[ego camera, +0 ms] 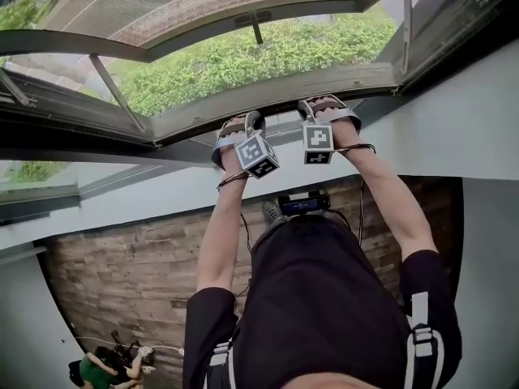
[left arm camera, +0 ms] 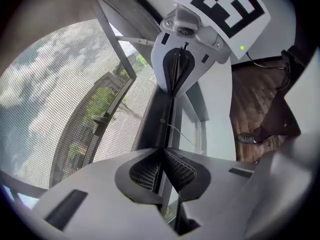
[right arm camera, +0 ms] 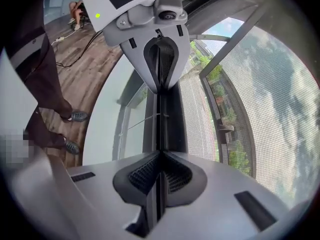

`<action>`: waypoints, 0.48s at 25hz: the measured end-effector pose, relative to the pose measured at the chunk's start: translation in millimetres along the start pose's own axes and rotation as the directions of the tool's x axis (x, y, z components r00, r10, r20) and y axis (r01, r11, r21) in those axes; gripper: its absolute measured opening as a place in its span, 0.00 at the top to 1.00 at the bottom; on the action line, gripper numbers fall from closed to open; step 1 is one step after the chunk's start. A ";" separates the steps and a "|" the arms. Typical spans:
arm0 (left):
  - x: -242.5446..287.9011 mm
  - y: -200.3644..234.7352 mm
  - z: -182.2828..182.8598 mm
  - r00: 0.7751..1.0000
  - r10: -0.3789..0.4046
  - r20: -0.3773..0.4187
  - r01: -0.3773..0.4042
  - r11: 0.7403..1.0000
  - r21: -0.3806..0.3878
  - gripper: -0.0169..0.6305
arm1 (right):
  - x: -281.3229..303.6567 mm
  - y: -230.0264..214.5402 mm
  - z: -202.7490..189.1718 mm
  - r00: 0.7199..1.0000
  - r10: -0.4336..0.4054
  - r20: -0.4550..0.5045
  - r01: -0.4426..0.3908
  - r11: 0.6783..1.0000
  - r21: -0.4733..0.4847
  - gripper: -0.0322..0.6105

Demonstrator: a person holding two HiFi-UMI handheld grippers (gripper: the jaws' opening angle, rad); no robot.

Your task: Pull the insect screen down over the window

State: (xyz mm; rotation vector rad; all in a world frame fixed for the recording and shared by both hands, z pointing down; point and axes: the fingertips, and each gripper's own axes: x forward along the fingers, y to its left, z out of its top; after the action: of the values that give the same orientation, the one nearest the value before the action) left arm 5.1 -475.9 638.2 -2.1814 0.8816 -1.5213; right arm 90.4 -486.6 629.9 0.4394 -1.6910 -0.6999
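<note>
The insect screen's mesh [left arm camera: 60, 94] [right arm camera: 260, 99] stretches across the open window, with greenery behind it. Its dark pull bar [left arm camera: 162, 119] [right arm camera: 162, 116] runs along the bottom, just above the sill [ego camera: 276, 87]. My left gripper [ego camera: 243, 132] [left arm camera: 162, 151] is shut on the bar's thin edge. My right gripper [ego camera: 320, 110] [right arm camera: 159, 154] is shut on the same bar, a short way to the right. Each gripper view shows the other gripper clamped further along the bar: the right gripper [left arm camera: 175, 79] and the left gripper [right arm camera: 160, 69]. Both arms reach up and forward.
An outward-opening sash with a handle [ego camera: 255, 19] lies beyond the mesh. White wall [ego camera: 462, 128] runs below the window, with wooden floor [ego camera: 122, 266] underneath. The person's shoes [right arm camera: 72, 116] and a cable [right arm camera: 90, 36] are on the floor. Another person [ego camera: 105, 371] sits at lower left.
</note>
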 end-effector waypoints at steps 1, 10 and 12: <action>0.3 -0.3 0.6 1.000 0.011 0.006 -0.011 1.000 0.009 0.93 | 0.6 0.7 -2.1 1.000 -0.016 -0.005 0.016 1.000 -0.008 0.92; -8.0 -2.3 -4.9 1.000 0.026 -0.008 -0.026 0.999 0.031 0.93 | 4.2 6.7 2.1 0.993 -0.104 -0.053 0.098 0.988 -0.118 0.91; -8.8 -3.5 -0.5 1.000 0.019 -0.003 -0.019 1.000 0.018 0.90 | 0.1 4.3 -1.6 0.992 -0.118 -0.051 0.112 0.988 -0.110 0.91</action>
State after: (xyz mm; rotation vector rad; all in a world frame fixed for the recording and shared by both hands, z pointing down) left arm 3.6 -467.4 634.2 -2.1522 0.8840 -1.5187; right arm 92.3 -483.8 633.0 0.4797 -1.5754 -0.8501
